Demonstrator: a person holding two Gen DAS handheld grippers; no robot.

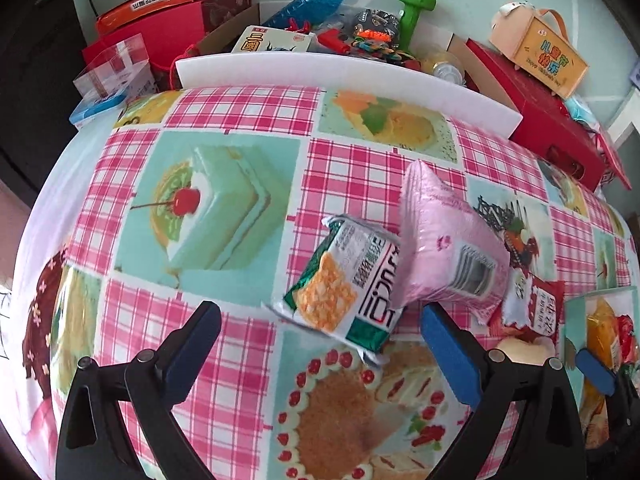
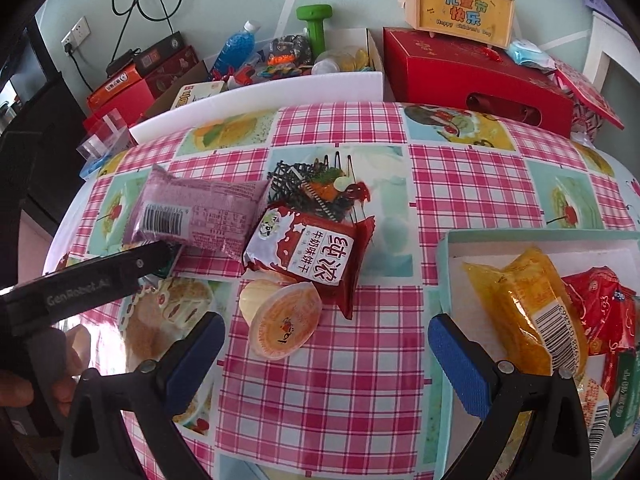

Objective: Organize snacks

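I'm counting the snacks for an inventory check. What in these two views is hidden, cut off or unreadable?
- Snack box, right wrist view: its right side runs off the frame edge, and the yellow packet covers what lies below.
- Pale jelly cup, right wrist view: mostly hidden behind the orange jelly cup.
- Green-and-white packet, left wrist view: the pink packet overlaps its right end.
- Pink packet's small print: too blurred to read.

Loose on the cloth: three snack packets (image 2: 200, 212) and two jelly cups (image 2: 285, 326).

A lived-in home room: a cake-print plaid cloth covers the desk (image 2: 460, 184), gift boxes (image 2: 472, 76), toys and a wall socket (image 2: 75, 38) behind.
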